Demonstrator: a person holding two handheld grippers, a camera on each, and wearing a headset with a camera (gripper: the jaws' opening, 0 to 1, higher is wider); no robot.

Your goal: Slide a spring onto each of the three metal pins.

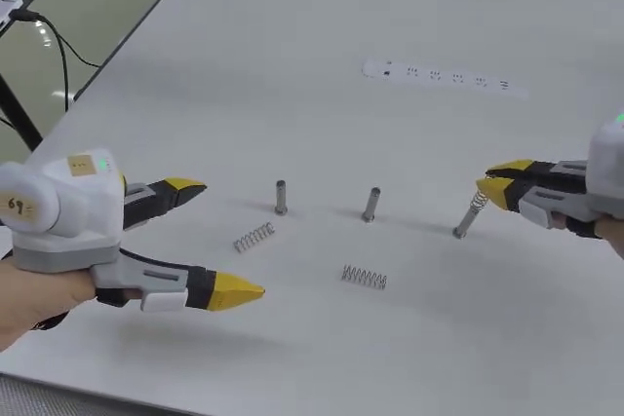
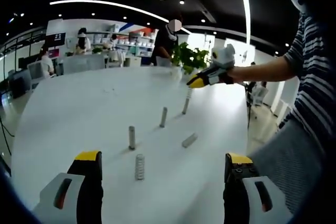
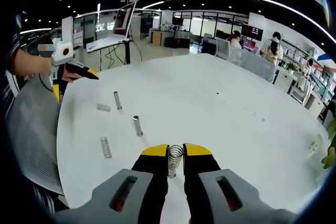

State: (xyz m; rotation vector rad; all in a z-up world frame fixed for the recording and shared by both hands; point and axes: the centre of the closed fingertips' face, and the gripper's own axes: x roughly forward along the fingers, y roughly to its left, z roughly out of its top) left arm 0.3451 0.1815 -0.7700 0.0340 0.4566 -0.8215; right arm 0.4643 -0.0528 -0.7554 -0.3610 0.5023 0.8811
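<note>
My right tongs (image 1: 491,185) are cut off at the edge of the head view. In the right gripper view their tips hide most of the pin below them. They pinch a spring (image 1: 477,206) at the top of the right pin (image 1: 460,229), which leans. I cannot tell how far the spring is on. My left tongs (image 1: 222,239) hang wide open, low over the worktop (image 1: 409,358), near two loose springs (image 1: 253,237) (image 1: 364,278) and two bare upright pins (image 1: 281,197) (image 1: 370,205).
</note>
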